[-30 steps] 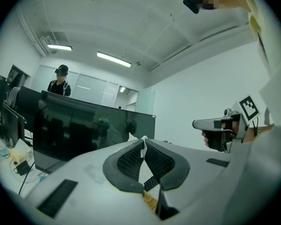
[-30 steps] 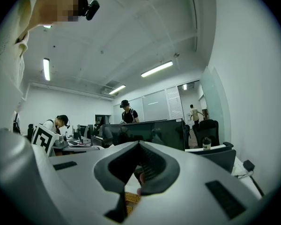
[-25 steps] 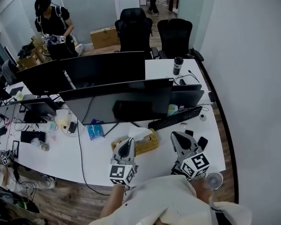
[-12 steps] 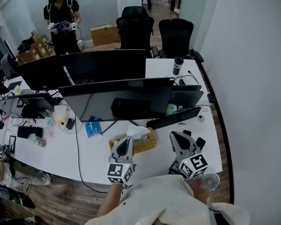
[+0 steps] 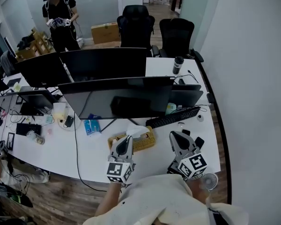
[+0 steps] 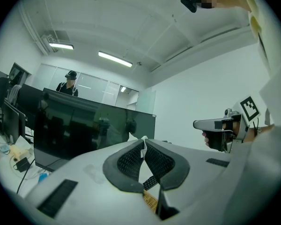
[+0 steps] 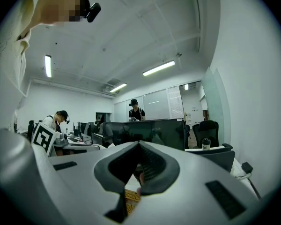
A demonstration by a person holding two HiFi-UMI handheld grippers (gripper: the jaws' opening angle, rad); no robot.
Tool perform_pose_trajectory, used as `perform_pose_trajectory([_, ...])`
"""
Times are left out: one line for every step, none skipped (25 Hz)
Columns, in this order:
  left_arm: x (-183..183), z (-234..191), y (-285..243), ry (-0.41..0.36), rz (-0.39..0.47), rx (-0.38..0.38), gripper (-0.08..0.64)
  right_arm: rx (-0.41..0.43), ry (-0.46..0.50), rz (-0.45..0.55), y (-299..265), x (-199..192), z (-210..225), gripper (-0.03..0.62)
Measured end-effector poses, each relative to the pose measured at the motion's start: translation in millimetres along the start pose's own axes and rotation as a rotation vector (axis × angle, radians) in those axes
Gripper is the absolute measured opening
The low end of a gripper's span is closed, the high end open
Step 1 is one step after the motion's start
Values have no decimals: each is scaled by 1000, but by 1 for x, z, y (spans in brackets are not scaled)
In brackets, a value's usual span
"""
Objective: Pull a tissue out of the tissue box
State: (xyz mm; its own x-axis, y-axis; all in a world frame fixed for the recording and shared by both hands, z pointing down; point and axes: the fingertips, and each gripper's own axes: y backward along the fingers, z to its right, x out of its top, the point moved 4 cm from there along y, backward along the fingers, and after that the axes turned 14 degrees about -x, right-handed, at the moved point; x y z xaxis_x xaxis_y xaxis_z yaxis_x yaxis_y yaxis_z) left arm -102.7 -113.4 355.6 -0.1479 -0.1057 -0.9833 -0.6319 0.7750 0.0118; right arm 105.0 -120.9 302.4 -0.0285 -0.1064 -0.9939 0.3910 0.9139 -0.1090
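A woven yellow tissue box sits on the white desk in front of me, with a white tissue sticking up from its top. My left gripper hovers at the box's left end with its jaws shut. In the left gripper view the tissue's white tip peeks just past the closed left gripper, and the box shows below. My right gripper is held right of the box, apart from it and shut. The right gripper holds nothing, and the box shows under it.
Two rows of dark monitors stand behind the box. A black keyboard lies to the right, a blue packet to the left. A small fan sits at the desk's near right corner. A person stands far back; a wall runs along the right.
Both grippers have stayed almost still by the box. My head view has drifted slightly, and the person at the back has stepped a little to the right.
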Motion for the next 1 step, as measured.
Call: perform_pose_trajectory([1, 0, 0, -1, 0, 0, 14, 1, 0, 1, 0, 0, -1, 0])
